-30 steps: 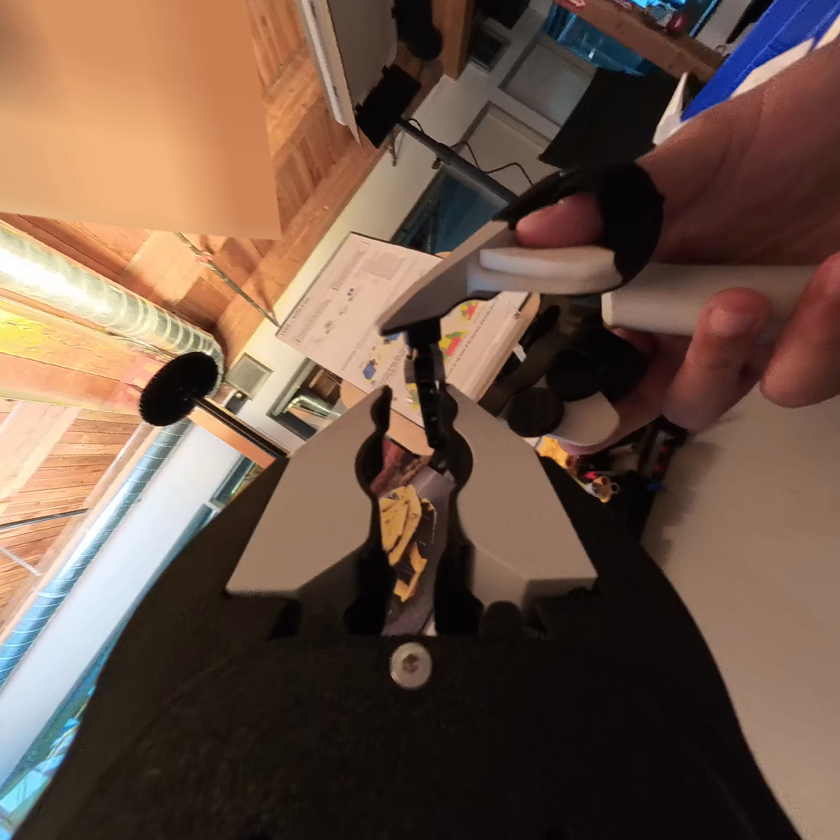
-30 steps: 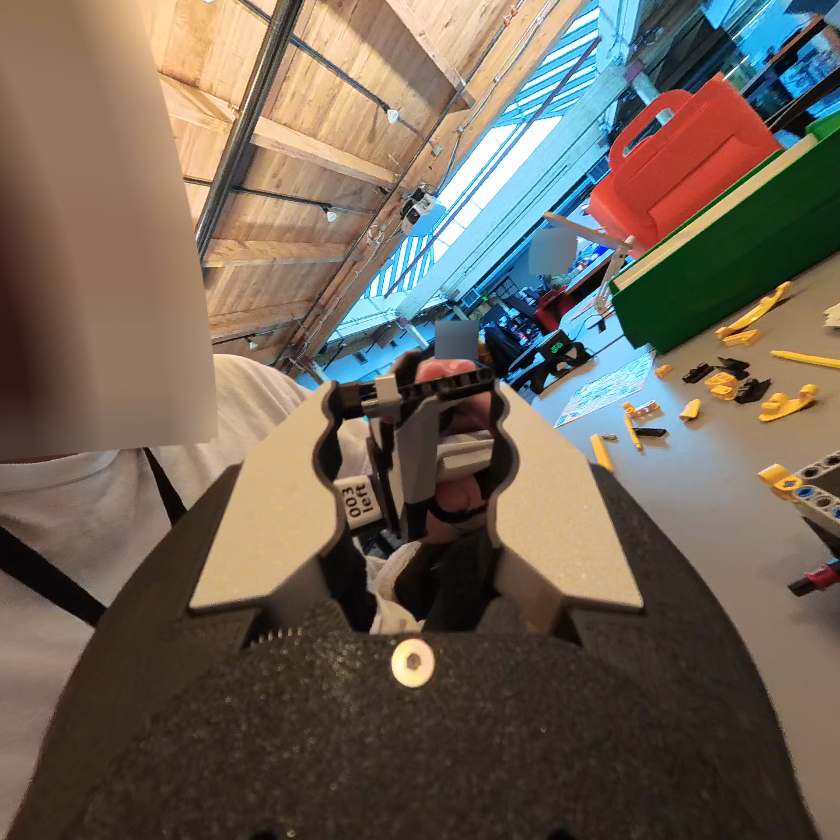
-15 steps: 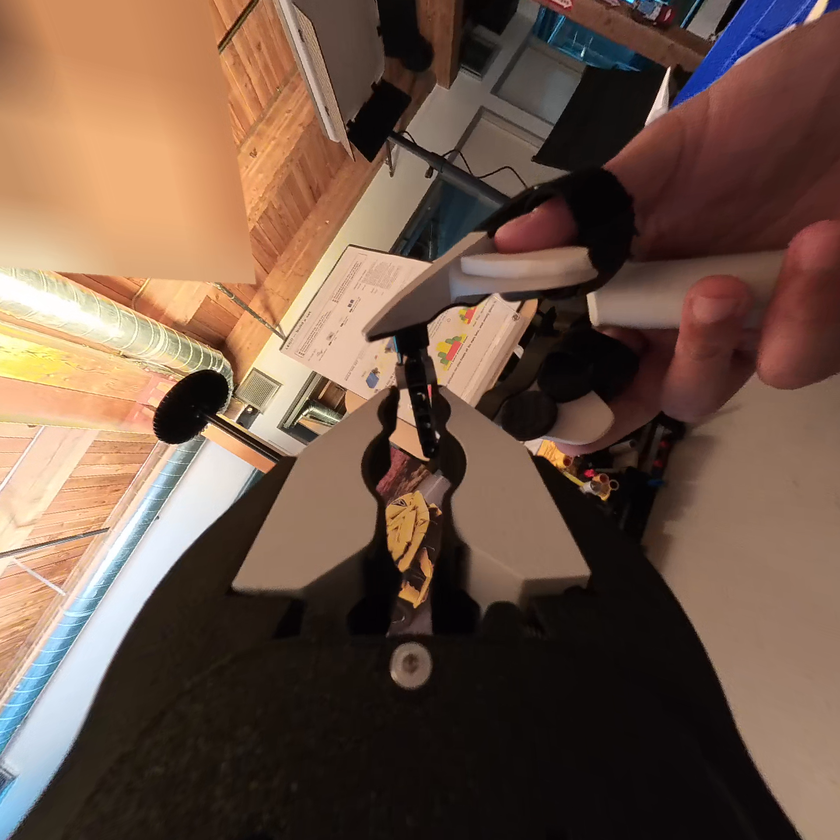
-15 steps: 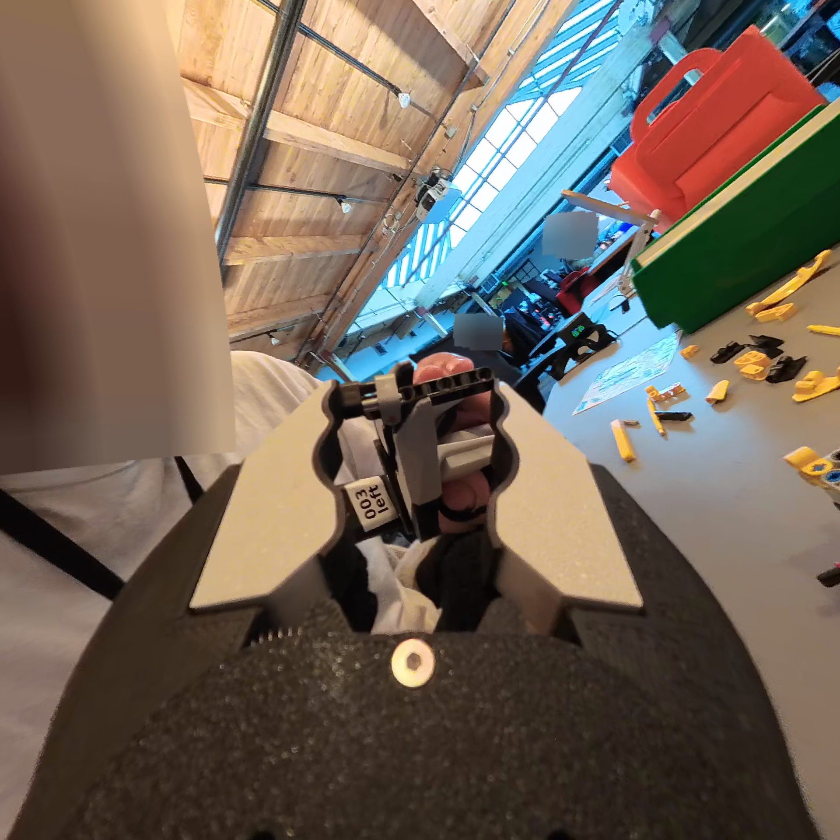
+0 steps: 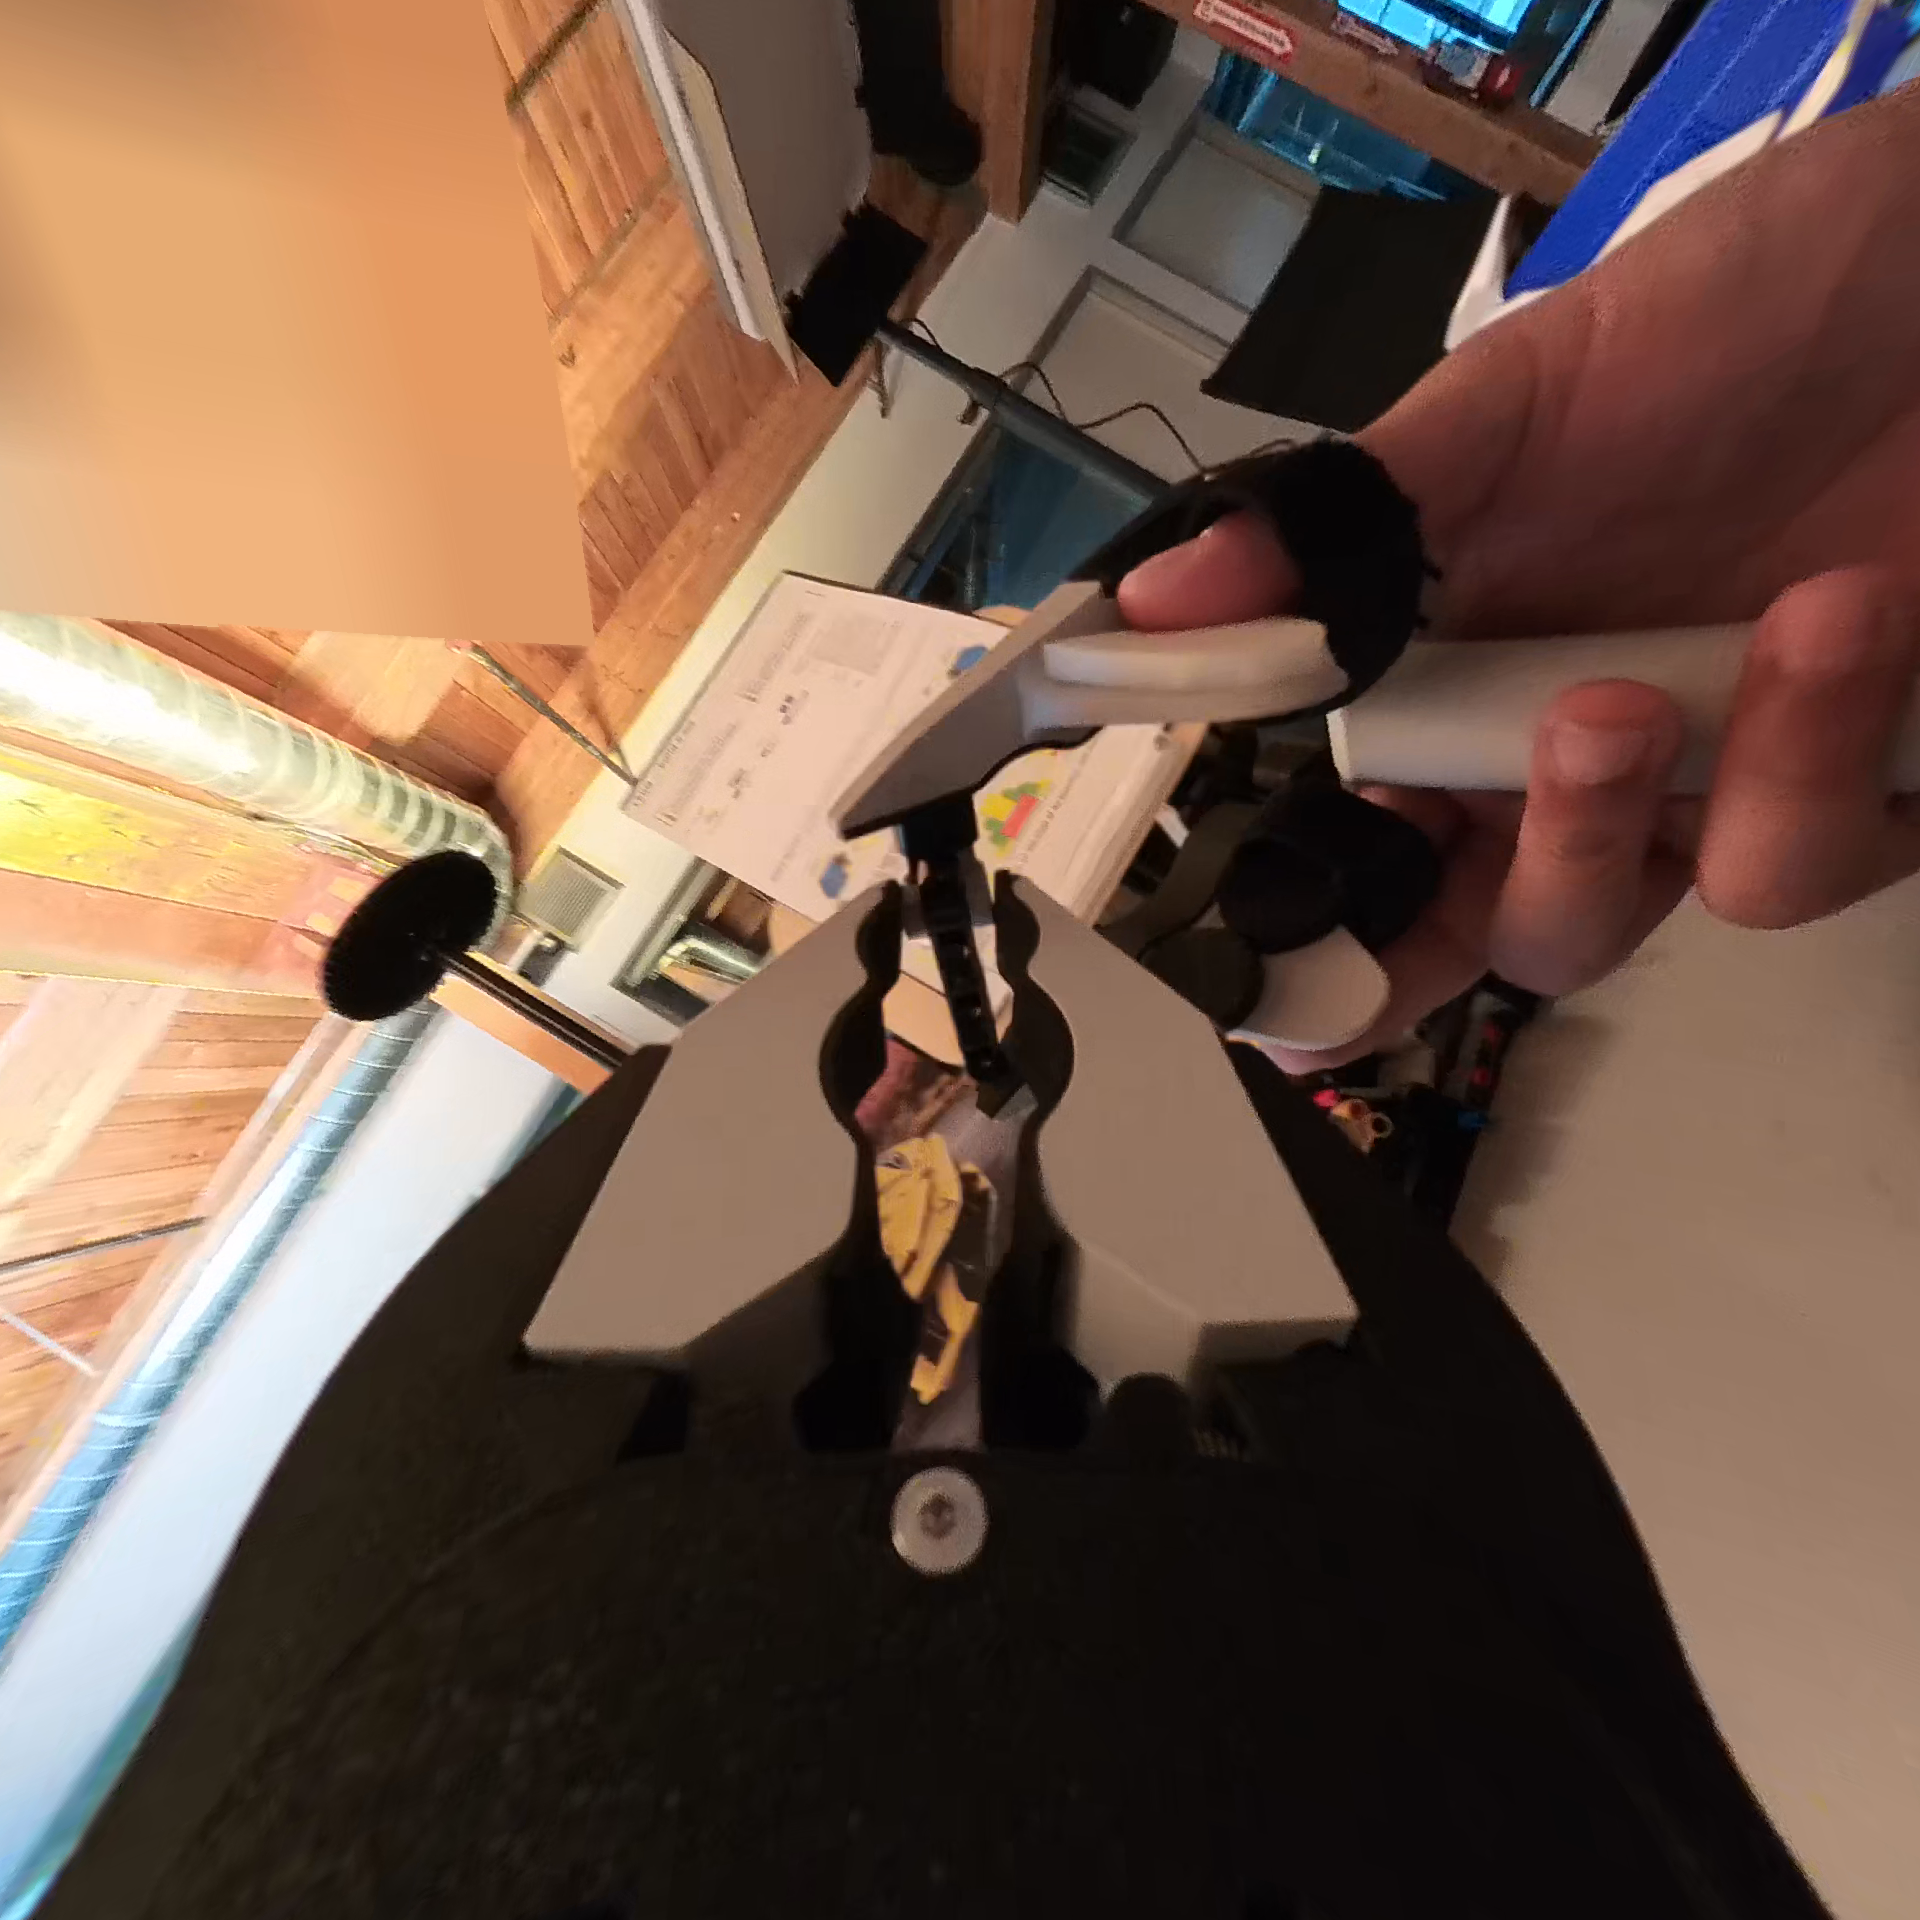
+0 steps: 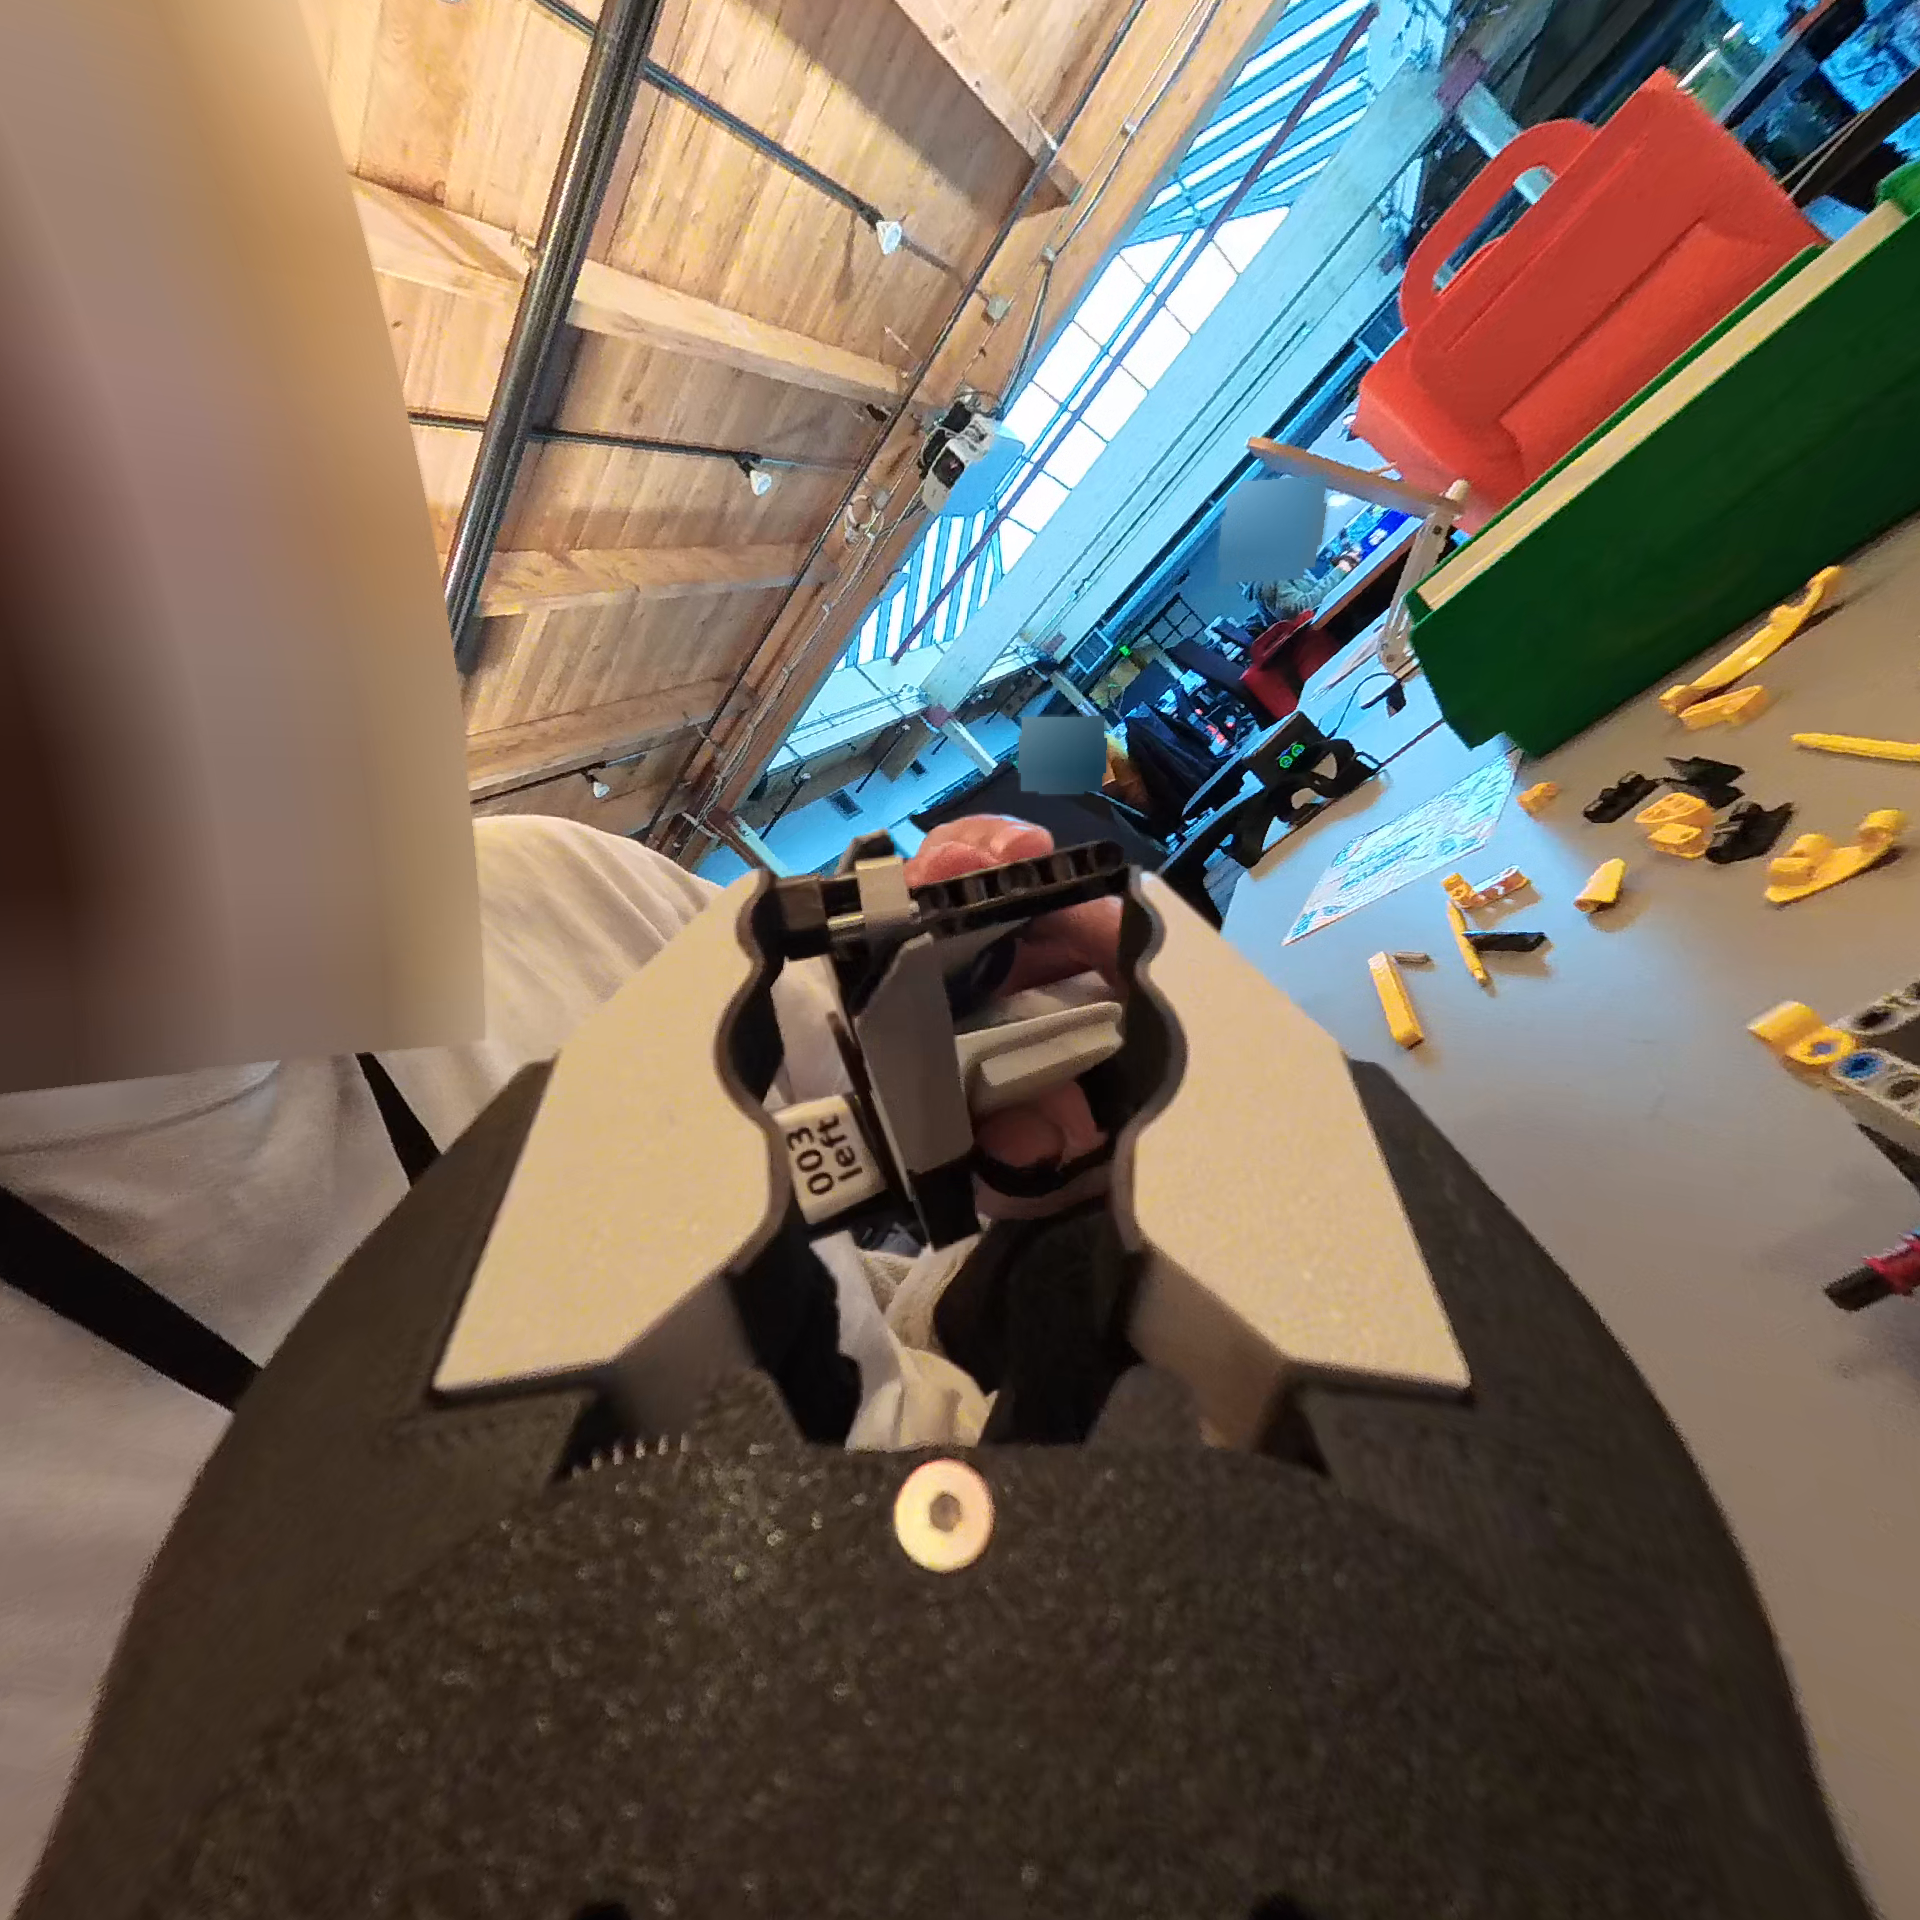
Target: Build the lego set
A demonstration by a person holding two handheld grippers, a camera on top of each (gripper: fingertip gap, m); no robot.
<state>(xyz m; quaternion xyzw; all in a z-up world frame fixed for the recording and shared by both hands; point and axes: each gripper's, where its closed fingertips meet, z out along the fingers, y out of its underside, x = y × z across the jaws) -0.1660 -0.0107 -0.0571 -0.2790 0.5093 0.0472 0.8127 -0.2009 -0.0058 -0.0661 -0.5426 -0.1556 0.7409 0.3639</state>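
The left claw point(image 5: 945, 904) is narrow, and its two grey fingers close from both sides on a black beam point(image 5: 961, 971) of the lego set, which stands between their tips and runs down into the gap. In the right wrist view the right claw point(image 6: 951, 894) is wider. There the same beam, with a small grey piece point(image 6: 883, 891) on it, lies across from one fingertip to the other, so this claw holds it by the two ends. The beam is in the air, above the tabletop point(image 6: 1558, 1122) and not on it. Through the gap of the right claw the left one shows edge-on, with the fingers of the person's hand behind it. In the left wrist view a hand point(image 5: 1621, 488) holds the handle of the right claw, and one grey finger of that claw touches the upper end of the beam. Under the left claw, through its gap, some yellow parts point(image 5: 925, 1216) show. Farther on the tabletop lie loose yellow pieces point(image 6: 1818, 862) and black pieces point(image 6: 1621, 795), a half-built grey assembly point(image 6: 1870, 1060) at the right edge, and a printed leaflet point(image 6: 1403, 852). Behind them stands a green box point(image 6: 1683, 520), and an orange-red case point(image 6: 1579, 260) behind that.
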